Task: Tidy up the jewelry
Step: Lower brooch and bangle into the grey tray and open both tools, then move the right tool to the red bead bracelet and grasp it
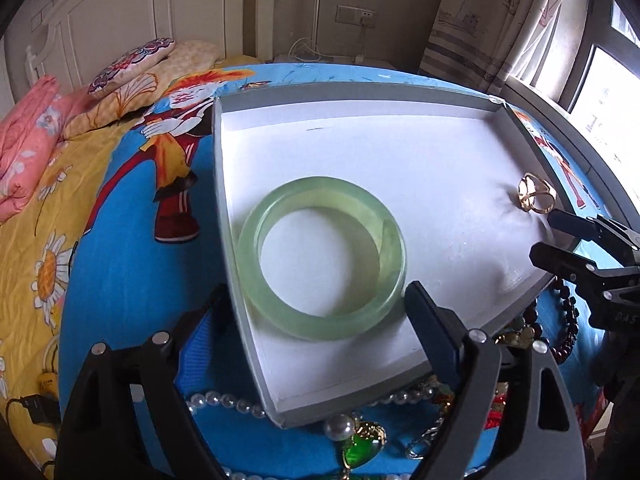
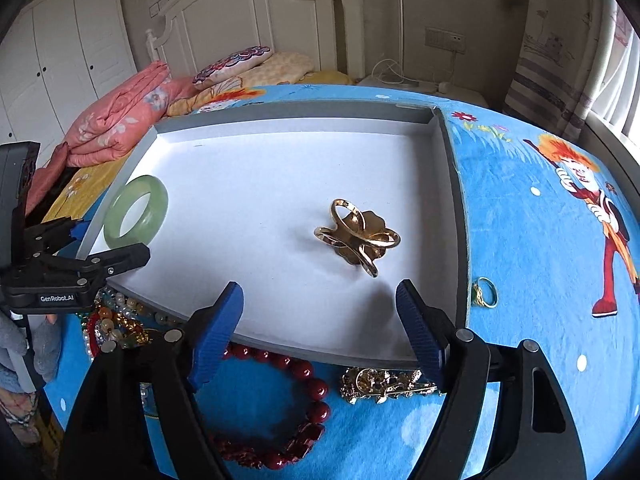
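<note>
A shallow grey box (image 1: pixel 224 160) with a white floor lies on a blue cartoon blanket. A pale green jade bangle (image 1: pixel 322 258) lies flat in its near left corner; it also shows in the right wrist view (image 2: pixel 136 211). A gold brooch (image 2: pixel 356 238) lies in the box's right part, seen small in the left wrist view (image 1: pixel 536 194). My left gripper (image 1: pixel 316 312) is open and empty, its fingers either side of the bangle's near edge, one finger outside the box wall. My right gripper (image 2: pixel 320 320) is open and empty, just in front of the brooch.
Loose jewelry lies on the blanket in front of the box: a dark red bead bracelet (image 2: pixel 304 392), a gold brooch (image 2: pixel 380 386), a pearl string (image 1: pixel 228 400), a green pendant (image 1: pixel 360 446). A green-stone ring (image 2: pixel 486 292) lies right of the box. Folded bedding (image 2: pixel 120 116) lies behind.
</note>
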`<state>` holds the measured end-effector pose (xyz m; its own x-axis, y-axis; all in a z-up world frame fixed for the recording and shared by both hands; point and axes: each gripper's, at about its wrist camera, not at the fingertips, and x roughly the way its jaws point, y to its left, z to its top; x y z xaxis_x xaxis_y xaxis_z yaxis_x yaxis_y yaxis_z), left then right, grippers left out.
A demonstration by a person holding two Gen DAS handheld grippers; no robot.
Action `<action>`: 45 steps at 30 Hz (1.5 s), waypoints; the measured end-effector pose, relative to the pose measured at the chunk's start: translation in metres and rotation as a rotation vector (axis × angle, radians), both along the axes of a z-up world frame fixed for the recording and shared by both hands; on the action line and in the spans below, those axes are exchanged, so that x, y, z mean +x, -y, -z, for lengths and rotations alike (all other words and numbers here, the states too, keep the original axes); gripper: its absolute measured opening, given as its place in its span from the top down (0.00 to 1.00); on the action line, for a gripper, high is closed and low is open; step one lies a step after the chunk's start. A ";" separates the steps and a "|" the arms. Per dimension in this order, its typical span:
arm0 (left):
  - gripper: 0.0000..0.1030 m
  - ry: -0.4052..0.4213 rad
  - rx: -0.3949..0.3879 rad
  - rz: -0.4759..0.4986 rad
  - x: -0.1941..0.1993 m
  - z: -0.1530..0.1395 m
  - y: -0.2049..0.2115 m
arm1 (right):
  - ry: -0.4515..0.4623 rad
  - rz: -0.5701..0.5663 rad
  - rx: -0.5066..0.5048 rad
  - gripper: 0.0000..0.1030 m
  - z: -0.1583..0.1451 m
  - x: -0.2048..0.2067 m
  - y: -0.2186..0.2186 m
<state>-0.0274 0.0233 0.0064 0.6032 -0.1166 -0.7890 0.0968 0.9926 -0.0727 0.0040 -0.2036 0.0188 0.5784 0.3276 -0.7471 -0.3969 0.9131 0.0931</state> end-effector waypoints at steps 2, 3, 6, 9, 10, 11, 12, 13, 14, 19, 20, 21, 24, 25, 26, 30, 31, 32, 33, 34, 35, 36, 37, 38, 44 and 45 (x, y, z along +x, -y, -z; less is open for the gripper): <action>0.15 0.002 -0.002 0.012 -0.004 0.000 0.003 | 0.001 -0.003 -0.002 0.27 0.000 -0.006 0.004; 0.13 0.002 -0.002 0.015 -0.005 0.000 0.003 | 0.004 0.001 0.000 0.27 0.000 -0.009 0.005; 0.10 -0.002 -0.007 0.021 -0.005 0.000 0.007 | 0.011 0.017 0.010 0.27 -0.001 -0.015 0.011; 0.09 -0.001 -0.009 0.023 -0.004 -0.001 0.008 | 0.013 0.027 0.016 0.25 -0.002 -0.019 0.014; 0.09 0.003 -0.020 0.022 -0.004 -0.002 0.006 | 0.023 0.038 0.022 0.25 -0.002 -0.021 0.016; 0.09 0.016 -0.039 0.017 -0.005 -0.004 0.003 | 0.053 0.060 0.040 0.25 -0.005 -0.025 0.021; 0.09 0.059 -0.067 0.002 -0.012 -0.010 -0.003 | 0.093 0.062 0.080 0.25 -0.010 -0.033 0.027; 0.09 0.102 -0.098 -0.012 -0.018 -0.015 -0.009 | 0.133 0.054 0.125 0.25 -0.017 -0.041 0.033; 0.09 0.151 -0.146 -0.026 -0.027 -0.020 -0.019 | 0.172 0.046 0.172 0.24 -0.023 -0.052 0.042; 0.07 0.256 -0.372 -0.163 -0.066 -0.029 -0.078 | 0.215 0.021 0.170 0.25 -0.025 -0.092 0.069; 0.07 0.255 -0.409 -0.187 -0.073 -0.028 -0.090 | 0.217 0.006 0.170 0.25 -0.025 -0.100 0.073; 0.07 0.250 -0.435 -0.204 -0.080 -0.027 -0.099 | 0.220 -0.010 0.162 0.24 -0.025 -0.107 0.073; 0.07 0.248 -0.416 -0.229 -0.102 -0.026 -0.111 | 0.189 -0.060 0.110 0.25 -0.018 -0.121 0.069; 0.07 0.244 -0.391 -0.227 -0.111 -0.025 -0.110 | 0.166 -0.080 0.102 0.26 -0.014 -0.123 0.066; 0.07 0.241 -0.369 -0.219 -0.119 -0.025 -0.109 | 0.154 -0.100 0.097 0.33 -0.010 -0.127 0.062; 0.06 0.248 -0.250 -0.149 -0.149 -0.022 -0.083 | 0.124 -0.191 0.060 0.42 0.001 -0.136 0.039; 0.05 0.254 -0.231 -0.128 -0.154 -0.020 -0.075 | 0.121 -0.201 0.058 0.42 0.002 -0.138 0.036; 0.04 0.261 -0.213 -0.108 -0.159 -0.020 -0.067 | 0.118 -0.206 0.059 0.42 0.002 -0.138 0.033; 0.03 0.267 -0.197 -0.090 -0.162 -0.020 -0.059 | 0.116 -0.206 0.057 0.42 0.002 -0.137 0.031; 0.03 0.270 -0.180 -0.075 -0.163 -0.019 -0.051 | 0.114 -0.203 0.052 0.42 0.003 -0.136 0.028; 0.03 0.269 -0.162 -0.059 -0.161 -0.018 -0.044 | 0.116 -0.203 0.042 0.42 0.003 -0.136 0.026; 0.03 0.270 -0.135 -0.034 -0.161 -0.017 -0.035 | 0.123 -0.211 0.028 0.43 0.002 -0.137 0.023; 0.03 0.272 -0.115 -0.011 -0.162 -0.016 -0.027 | 0.131 -0.223 0.017 0.44 0.001 -0.138 0.021; 0.03 0.272 -0.102 0.008 -0.162 -0.016 -0.021 | 0.138 -0.244 0.007 0.46 -0.001 -0.139 0.017; 0.03 0.256 -0.074 0.085 -0.163 -0.008 0.004 | 0.129 -0.322 -0.078 0.53 0.001 -0.133 -0.009; 0.03 0.255 -0.069 0.092 -0.164 -0.007 0.007 | 0.118 -0.328 -0.090 0.55 0.002 -0.130 -0.013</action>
